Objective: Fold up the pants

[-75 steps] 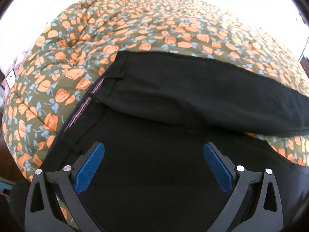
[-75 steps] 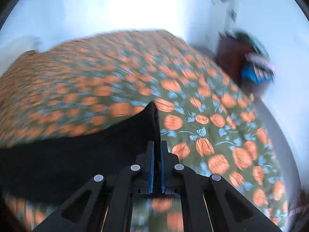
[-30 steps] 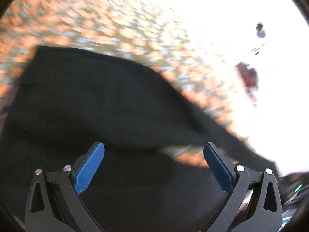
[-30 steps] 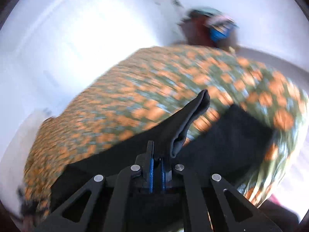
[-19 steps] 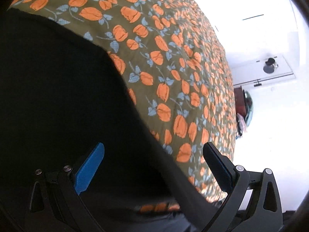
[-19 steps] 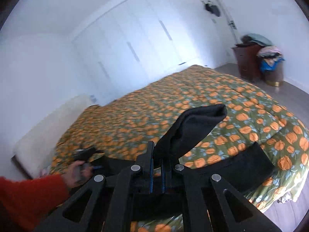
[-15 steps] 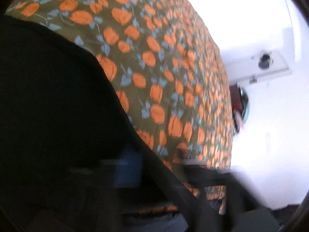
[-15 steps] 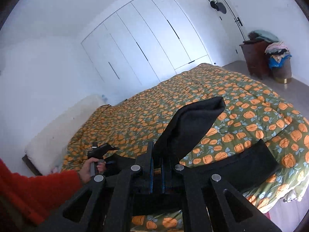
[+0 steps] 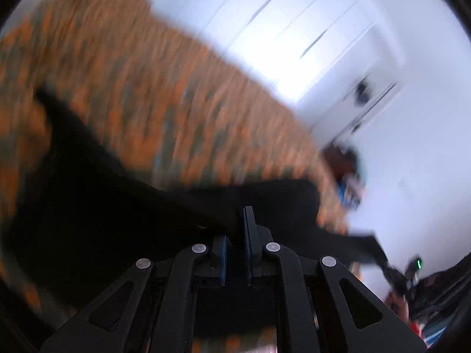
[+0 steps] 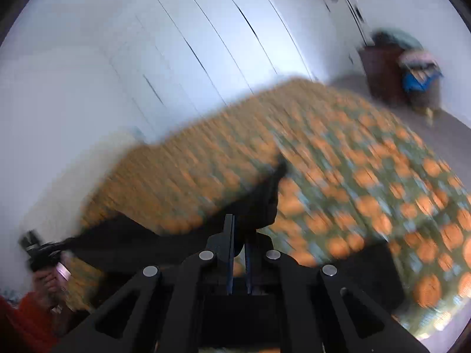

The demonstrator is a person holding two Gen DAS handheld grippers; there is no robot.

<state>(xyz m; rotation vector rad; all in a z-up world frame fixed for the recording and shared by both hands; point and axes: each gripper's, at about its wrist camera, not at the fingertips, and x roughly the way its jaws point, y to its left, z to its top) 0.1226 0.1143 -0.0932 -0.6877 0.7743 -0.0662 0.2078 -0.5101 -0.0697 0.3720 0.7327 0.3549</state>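
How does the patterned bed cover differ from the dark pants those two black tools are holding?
The bed cover is green with orange flowers; the pants are plain black. The bed cover lies spread on the bed, while the pants are lifted and stretched between the left tool and the right tool. The bed cover is far larger than the pants. Both are soft fabric, blurred here.

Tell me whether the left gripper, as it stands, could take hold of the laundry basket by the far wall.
Probably not. The left gripper is shut on the black pants, and the laundry basket stands on the floor past the far corner of the bed, well away from both grippers.
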